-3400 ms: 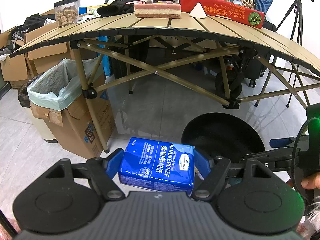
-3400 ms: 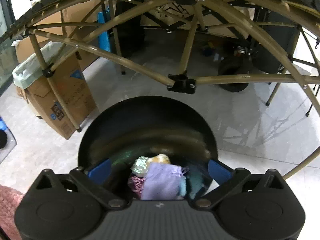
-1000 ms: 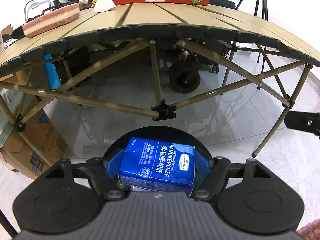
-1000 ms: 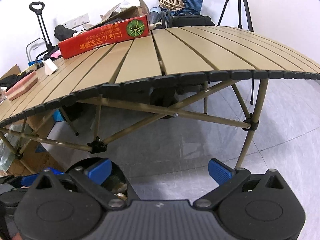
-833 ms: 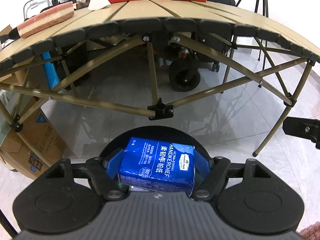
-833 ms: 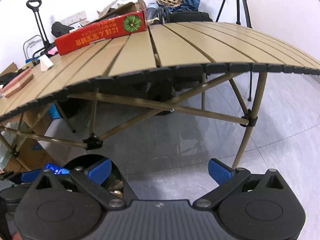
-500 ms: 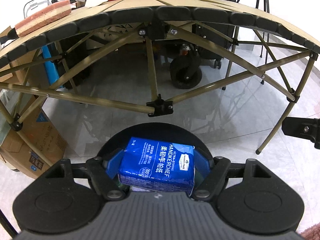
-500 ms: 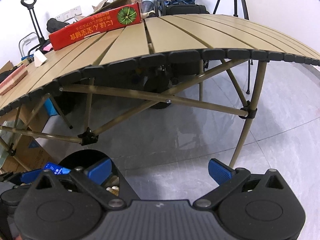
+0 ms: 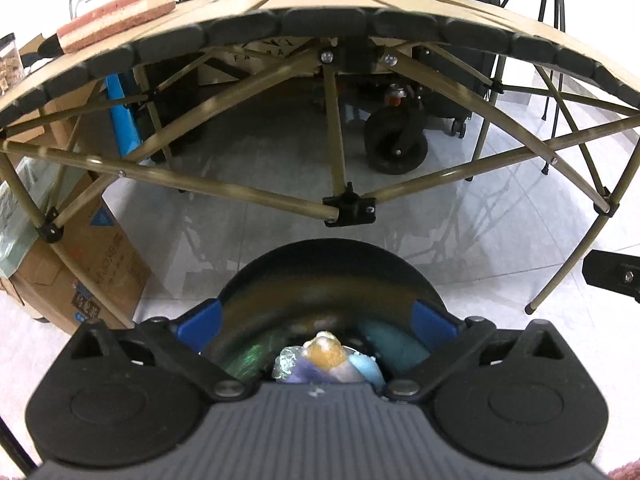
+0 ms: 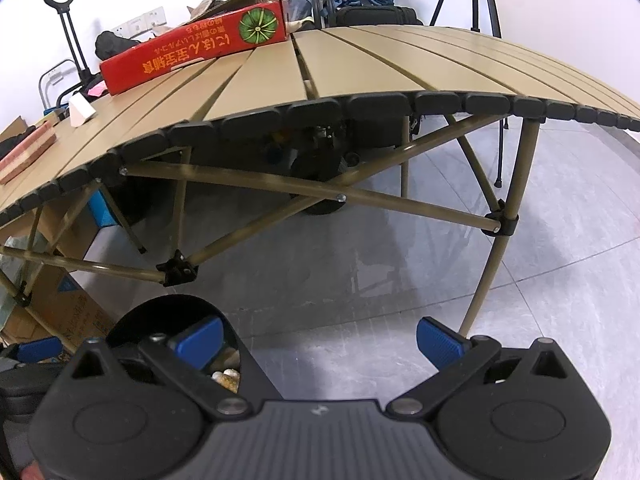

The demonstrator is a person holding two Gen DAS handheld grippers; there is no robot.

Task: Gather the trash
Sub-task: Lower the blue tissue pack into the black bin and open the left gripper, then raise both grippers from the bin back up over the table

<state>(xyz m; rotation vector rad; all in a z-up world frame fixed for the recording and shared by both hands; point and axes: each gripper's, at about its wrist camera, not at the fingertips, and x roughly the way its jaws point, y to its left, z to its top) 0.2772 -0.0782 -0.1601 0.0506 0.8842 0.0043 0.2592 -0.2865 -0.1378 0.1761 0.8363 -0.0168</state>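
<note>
Hovering over the bin [image 9: 332, 276], left tongs [image 9: 316, 318]: jaws just opened, empty; tissue pack gone from between them, presumably dropped among the trash [image 9: 326, 360] below. Right tongs [image 10: 318, 338]: spread wide, empty, beside bin, free for the next item.

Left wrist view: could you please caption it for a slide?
Open left gripper above the black bin of trash, beneath the folding table.
</note>
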